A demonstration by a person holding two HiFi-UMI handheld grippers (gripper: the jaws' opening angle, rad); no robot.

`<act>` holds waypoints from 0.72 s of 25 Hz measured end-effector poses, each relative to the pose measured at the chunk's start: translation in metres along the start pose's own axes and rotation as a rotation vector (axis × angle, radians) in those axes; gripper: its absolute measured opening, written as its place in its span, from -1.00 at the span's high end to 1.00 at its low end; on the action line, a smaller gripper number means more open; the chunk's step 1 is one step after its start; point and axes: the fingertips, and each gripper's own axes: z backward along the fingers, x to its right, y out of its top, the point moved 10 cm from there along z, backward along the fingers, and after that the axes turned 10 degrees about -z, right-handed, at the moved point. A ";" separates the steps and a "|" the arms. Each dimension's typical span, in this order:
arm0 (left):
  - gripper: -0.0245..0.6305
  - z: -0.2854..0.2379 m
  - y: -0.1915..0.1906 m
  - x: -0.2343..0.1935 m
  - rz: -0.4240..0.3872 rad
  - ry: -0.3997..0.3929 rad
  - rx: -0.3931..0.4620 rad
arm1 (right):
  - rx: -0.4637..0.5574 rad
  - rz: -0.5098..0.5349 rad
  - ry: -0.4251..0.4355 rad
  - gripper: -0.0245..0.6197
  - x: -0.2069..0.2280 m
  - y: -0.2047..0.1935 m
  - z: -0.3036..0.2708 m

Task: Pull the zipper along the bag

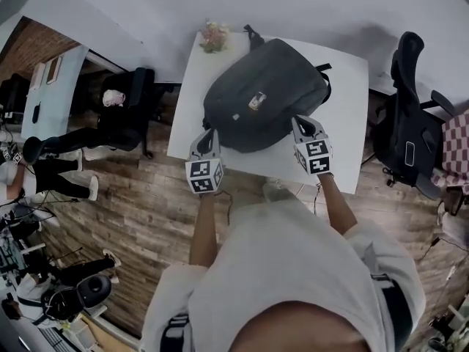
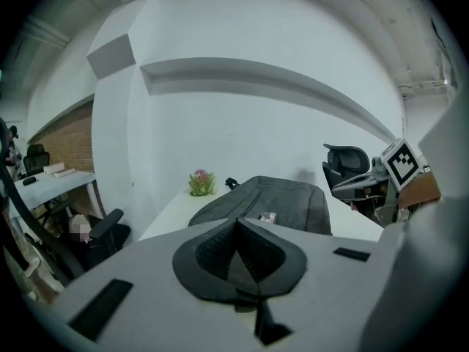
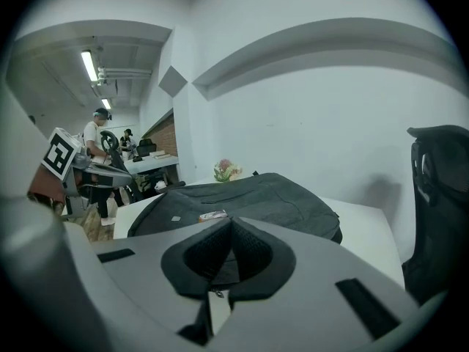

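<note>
Head view: the bag (image 1: 264,94) lies flat on the white table (image 1: 344,123). A small plant (image 1: 213,37) stands just past its far left corner. The left gripper (image 1: 207,141) sits at the bag's near left edge and the right gripper (image 1: 304,127) at its near right edge. Whether either touches the fabric cannot be told from above. I judge this to be the approach, with no pull on the zipper begun yet.

Left gripper view: its jaws are pressed together with nothing between them. The bag is just ahead of the tips and apart from them. A seam runs along the top of the bag (likely the zipper line), but the pull itself cannot be made out.

Right gripper view: here too the jaws meet, tip to tip, and they grip nothing. The bag lies beyond them, with a small pale tag (image 3: 212,215) on its near side. A dark chair (image 3: 440,196) stands off to the right of the bag.

The next move calls for finding the pull and parting one pair of jaws to take it. The other gripper should pin the fabric close by, so that the bag does not slide along with the pull.

The bag is the only container here. It looks closed and somewhat filled out, and whatever is inside is hidden.
</note>
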 end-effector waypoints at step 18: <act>0.85 -0.027 -0.032 -0.007 -0.037 -0.161 -0.076 | -0.096 -0.087 -0.121 0.88 -0.016 -0.054 0.003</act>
